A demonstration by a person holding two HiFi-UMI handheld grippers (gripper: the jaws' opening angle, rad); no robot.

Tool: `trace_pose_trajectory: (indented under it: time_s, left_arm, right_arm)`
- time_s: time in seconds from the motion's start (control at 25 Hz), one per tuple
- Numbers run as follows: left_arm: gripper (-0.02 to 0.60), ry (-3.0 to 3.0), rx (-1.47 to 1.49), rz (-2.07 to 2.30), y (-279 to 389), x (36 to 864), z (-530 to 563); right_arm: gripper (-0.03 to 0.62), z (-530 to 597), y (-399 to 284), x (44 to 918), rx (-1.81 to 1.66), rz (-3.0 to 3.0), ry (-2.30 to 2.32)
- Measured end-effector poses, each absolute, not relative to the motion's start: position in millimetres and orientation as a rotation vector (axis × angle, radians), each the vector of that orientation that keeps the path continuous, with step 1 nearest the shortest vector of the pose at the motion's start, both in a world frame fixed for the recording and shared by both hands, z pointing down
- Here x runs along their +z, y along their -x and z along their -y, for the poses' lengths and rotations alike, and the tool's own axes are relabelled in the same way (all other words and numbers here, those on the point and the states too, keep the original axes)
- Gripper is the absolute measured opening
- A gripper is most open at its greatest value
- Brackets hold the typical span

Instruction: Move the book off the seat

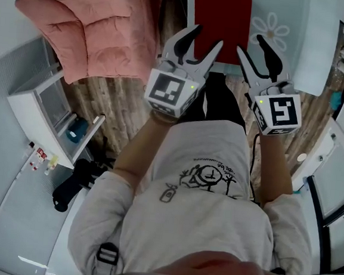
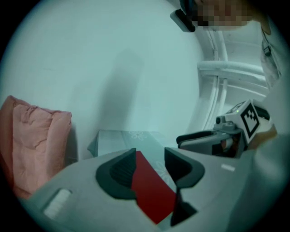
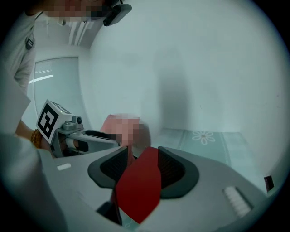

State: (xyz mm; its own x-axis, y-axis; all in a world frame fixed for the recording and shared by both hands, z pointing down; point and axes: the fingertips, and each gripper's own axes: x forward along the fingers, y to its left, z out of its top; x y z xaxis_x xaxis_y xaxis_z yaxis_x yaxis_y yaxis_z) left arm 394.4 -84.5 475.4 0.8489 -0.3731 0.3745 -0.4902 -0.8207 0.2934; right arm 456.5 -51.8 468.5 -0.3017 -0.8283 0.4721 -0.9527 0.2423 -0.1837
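Note:
A red book (image 1: 221, 18) lies flat on a pale blue seat (image 1: 281, 48) printed with a white flower. Both grippers are raised in front of me, short of the book's near edge. My left gripper (image 1: 208, 36) is open with nothing between its jaws. My right gripper (image 1: 250, 44) stands beside it, also open and empty. In the left gripper view (image 2: 149, 152) the book (image 2: 152, 190) shows through the gap, on the seat (image 2: 118, 138) beyond. The right gripper view (image 3: 142, 149) shows the same book (image 3: 138, 190) past its jaws.
A pink quilted cushion (image 1: 92, 25) lies left of the seat. A white shelf unit (image 1: 48, 111) and a black bag (image 1: 78, 182) stand at the left on the wooden floor (image 1: 127, 106). White furniture (image 1: 337, 166) lines the right. A pale wall backs the seat.

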Motion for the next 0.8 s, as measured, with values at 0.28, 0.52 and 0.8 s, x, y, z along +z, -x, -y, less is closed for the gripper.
trace_pose_trajectory:
  time_s: [0.28, 0.52, 0.8]
  left_arm:
    - [0.115, -2.709, 0.289, 0.595, -401.7, 400.3, 69.9]
    - [0.071, -2.77, 0.207, 0.54, -403.9, 336.8, 55.0]
    - [0.069, -2.848, 0.11, 0.538, -398.0, 260.3, 46.9]
  right_arm:
    - [0.199, 46.8, -450.8, 392.2, 0.501, 2.329, -1.66]
    - [0.19, 37.8, -440.7, 330.0, 0.418, 2.386, -1.675]
    - [0.172, 28.2, -427.5, 267.2, 0.311, 2.449, -1.666]
